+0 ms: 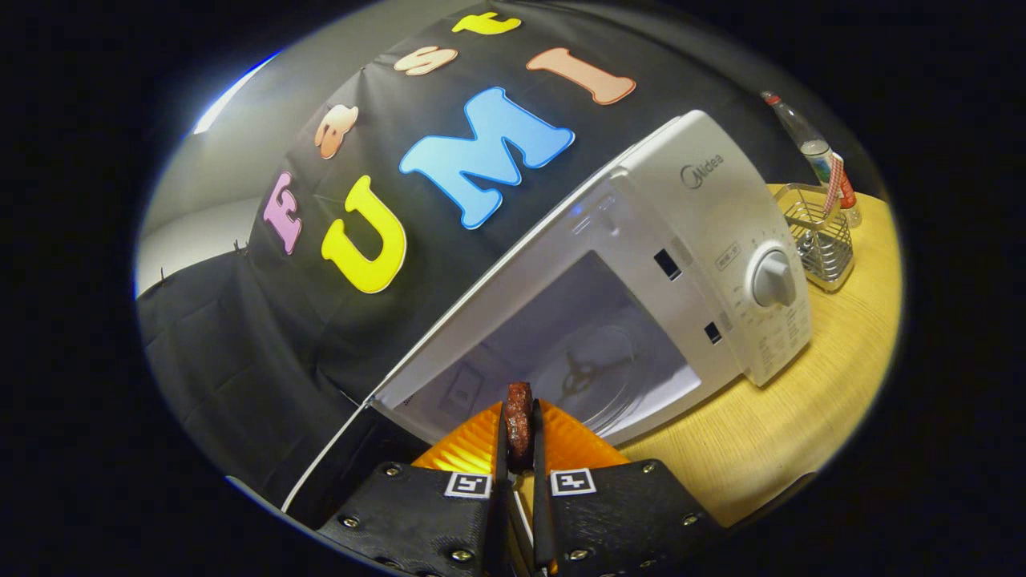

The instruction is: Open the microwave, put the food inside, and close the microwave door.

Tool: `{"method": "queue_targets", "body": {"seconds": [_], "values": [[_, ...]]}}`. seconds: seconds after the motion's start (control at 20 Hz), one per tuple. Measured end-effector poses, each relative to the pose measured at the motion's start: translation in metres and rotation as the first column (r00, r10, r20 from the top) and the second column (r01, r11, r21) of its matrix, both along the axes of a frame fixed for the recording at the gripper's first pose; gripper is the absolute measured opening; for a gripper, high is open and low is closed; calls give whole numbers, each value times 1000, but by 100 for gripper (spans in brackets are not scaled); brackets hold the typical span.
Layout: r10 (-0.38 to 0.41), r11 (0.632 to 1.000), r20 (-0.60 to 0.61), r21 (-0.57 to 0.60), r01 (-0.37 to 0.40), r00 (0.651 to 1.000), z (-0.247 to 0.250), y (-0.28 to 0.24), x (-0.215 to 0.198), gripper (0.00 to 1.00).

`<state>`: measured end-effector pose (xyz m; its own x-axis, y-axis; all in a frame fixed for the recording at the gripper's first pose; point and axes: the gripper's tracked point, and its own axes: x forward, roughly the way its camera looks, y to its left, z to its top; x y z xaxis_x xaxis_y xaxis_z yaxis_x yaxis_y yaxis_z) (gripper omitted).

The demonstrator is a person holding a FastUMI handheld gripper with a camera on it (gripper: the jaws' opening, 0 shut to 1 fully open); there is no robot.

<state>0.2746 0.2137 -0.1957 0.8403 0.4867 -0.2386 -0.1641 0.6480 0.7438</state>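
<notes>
Microwave (641, 264) stands open on the wooden table (801, 433), its door (337, 457) swung wide; the gripper (519, 437) pinches a dark piece of food (519, 417) between both fingers just before the cavity.

You see a black cloth wall (240, 353) behind a wooden table (801, 417); a wire rack (822, 236) and what may be a bottle (805, 140) stand at its far end.

Gripper (519, 433) mounts: my two black blocks, textured surface.
Screws: silver, round-headed, along the blocks' edges.
Markings: one square black-and-white tag on each block.
Fingers (561, 437): ribbed outer faces, tapering forward.
</notes>
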Motion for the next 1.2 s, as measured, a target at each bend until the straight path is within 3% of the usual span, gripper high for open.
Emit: {"method": "queue_targets", "body": {"seconds": [0.45,0.7,0.8,0.85,0.9,1.05,1.2], "values": [[50,992,26,-117,-47,998,-43,34,42,12],[16,971,38,-239,-6,999,-54,32,61,12],[-8,938,29,-347,17,1000,-63,27,70,23],[-9,915,31,-402,21,999,-67,23,75,37],[3,903,30,-429,10,1000,-71,25,74,46],[-8,865,42,-501,28,999,-74,14,76,93],[-35,773,143,-624,117,989,-54,-7,76,99]]}}
